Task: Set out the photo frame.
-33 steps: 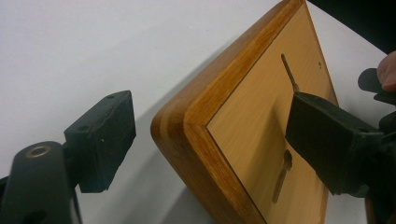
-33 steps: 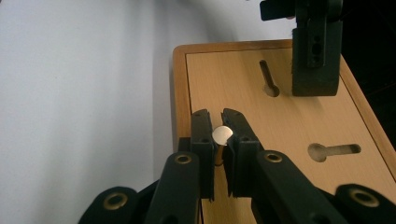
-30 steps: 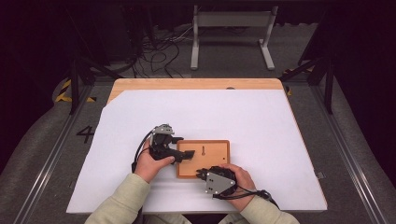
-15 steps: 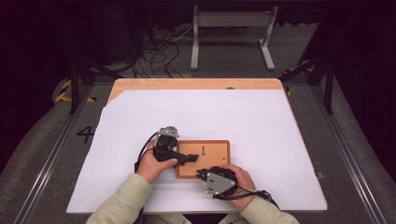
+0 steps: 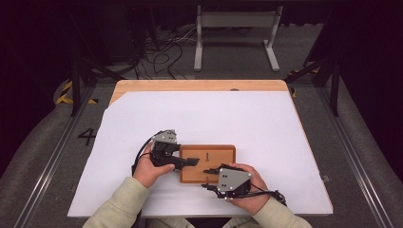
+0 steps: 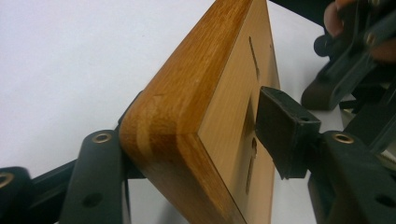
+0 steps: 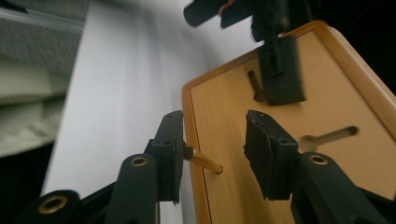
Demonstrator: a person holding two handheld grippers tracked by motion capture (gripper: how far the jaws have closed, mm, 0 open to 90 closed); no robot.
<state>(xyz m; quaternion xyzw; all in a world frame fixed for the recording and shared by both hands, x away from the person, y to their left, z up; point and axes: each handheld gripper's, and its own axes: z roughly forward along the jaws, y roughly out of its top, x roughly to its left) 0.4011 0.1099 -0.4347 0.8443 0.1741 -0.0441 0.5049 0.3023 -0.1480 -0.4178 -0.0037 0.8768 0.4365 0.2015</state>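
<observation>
- Here, my left hand-held gripper (image 5: 194, 162) straddles the left end of the wooden board (image 5: 223, 156): in the left gripper view one jaw sits under the board's rounded corner and the other hovers just off its top face, so it is loose around the board, its jaws having just been closing.
- My right hand-held gripper (image 7: 212, 156) is at the board's near edge, jaws apart and just opening; a small brass pin (image 7: 204, 160) lies between them, one end against the left pad (image 7: 172, 149), the other pad clear of it.
- The pin's far tip meets the board's top face just inside its edge.
- The board's top face carries narrow dark slots (image 7: 331, 135); my left gripper's pad rests near one of them.
- The board lies flat on the white-covered tabletop (image 5: 247, 118), towards its near side, between my two hands.
</observation>
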